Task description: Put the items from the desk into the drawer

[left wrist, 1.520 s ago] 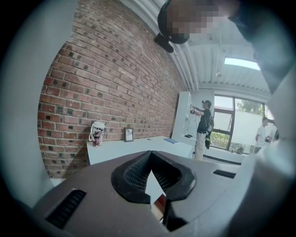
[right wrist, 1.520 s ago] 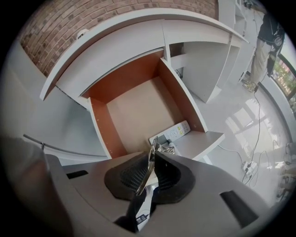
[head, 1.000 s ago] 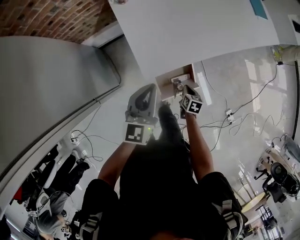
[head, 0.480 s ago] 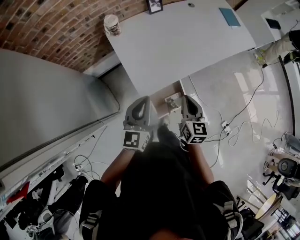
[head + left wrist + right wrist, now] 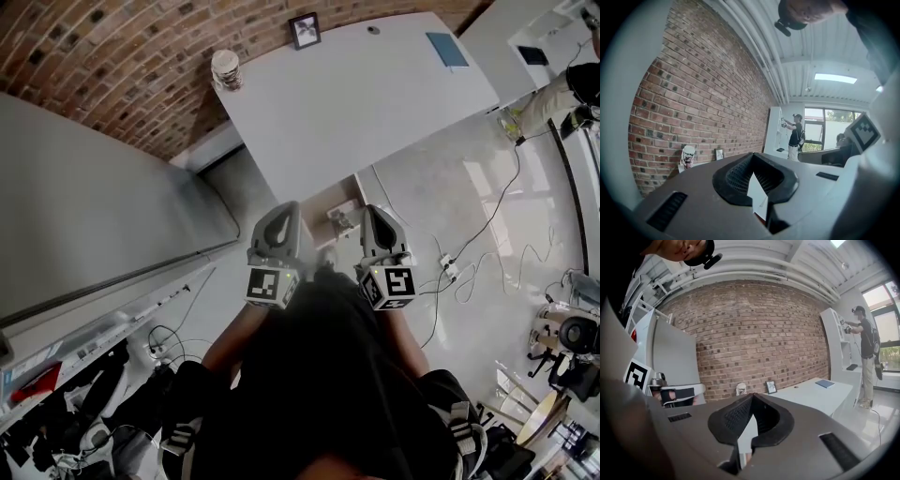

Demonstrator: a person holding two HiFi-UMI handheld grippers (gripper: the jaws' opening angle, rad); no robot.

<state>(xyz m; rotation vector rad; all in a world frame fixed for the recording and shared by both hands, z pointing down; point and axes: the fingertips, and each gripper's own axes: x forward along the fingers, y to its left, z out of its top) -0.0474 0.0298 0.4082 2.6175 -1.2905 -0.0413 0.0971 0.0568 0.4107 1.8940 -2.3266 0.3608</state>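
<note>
The white desk (image 5: 375, 103) stands against the brick wall. On it are a pale jar (image 5: 225, 69), a small picture frame (image 5: 304, 30) and a blue book (image 5: 446, 49). Below the desk's front edge a drawer (image 5: 323, 202) stands open with small items in it. My left gripper (image 5: 280, 210) and right gripper (image 5: 371, 212) are held side by side above the drawer, both shut and empty. Beyond the left gripper (image 5: 753, 157) in its own view are the jar (image 5: 687, 156) and frame (image 5: 719, 153). Past the right gripper (image 5: 750, 397) in its view are the jar (image 5: 741, 388), frame (image 5: 771, 386) and book (image 5: 825, 383).
A grey partition (image 5: 84, 197) runs along the left. Cables and a power strip (image 5: 450, 272) lie on the shiny floor to the right. A person (image 5: 865, 357) stands at a white shelf unit (image 5: 834, 348) far right. Bags and gear (image 5: 84, 422) sit at lower left.
The right gripper has come up out of the drawer and now sits level with the left one. The head view has tilted up, so the desk top and its items show.
</note>
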